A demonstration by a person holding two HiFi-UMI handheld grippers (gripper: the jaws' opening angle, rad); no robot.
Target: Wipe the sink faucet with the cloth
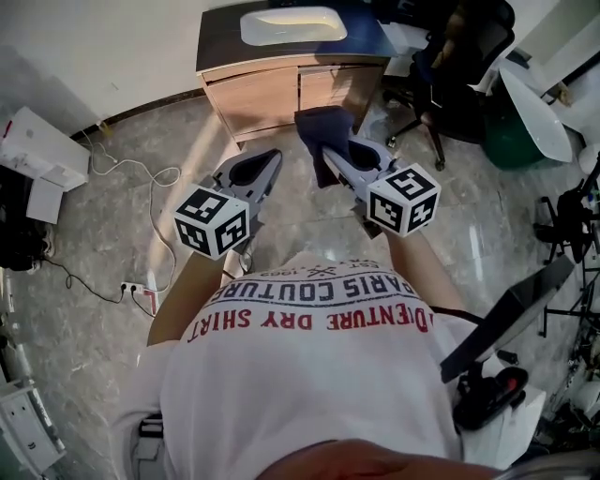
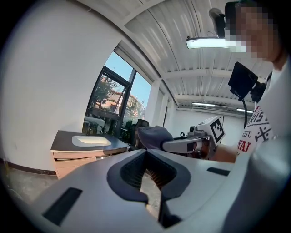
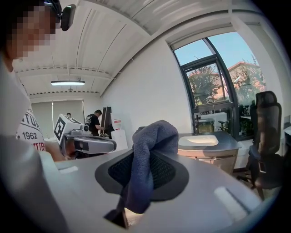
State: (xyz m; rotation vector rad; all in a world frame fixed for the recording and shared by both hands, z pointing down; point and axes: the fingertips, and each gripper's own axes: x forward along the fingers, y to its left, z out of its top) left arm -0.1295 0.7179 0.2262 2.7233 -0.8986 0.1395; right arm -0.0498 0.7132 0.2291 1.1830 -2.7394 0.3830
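Note:
A dark blue-grey cloth [image 1: 319, 127] hangs bunched from my right gripper [image 1: 330, 152], which is shut on it, held at waist height over the floor. In the right gripper view the cloth [image 3: 152, 154] drapes between the pads and over the tips of the right gripper [image 3: 149, 157]. My left gripper [image 1: 266, 157] is beside it, shut with nothing held; its tips [image 2: 145, 154] meet. Ahead stands a wooden vanity [image 1: 281, 89] with a dark top and a white sink basin [image 1: 292, 25], also in both gripper views [image 2: 91, 141] [image 3: 202, 139]. I see no faucet in any view.
A black office chair [image 1: 450, 84] stands right of the vanity, with a green bin [image 1: 511, 141] beyond. A power strip [image 1: 131, 289] and cables lie on the marble floor at left, near white boxes [image 1: 42, 155]. A person [image 3: 95, 120] stands far off.

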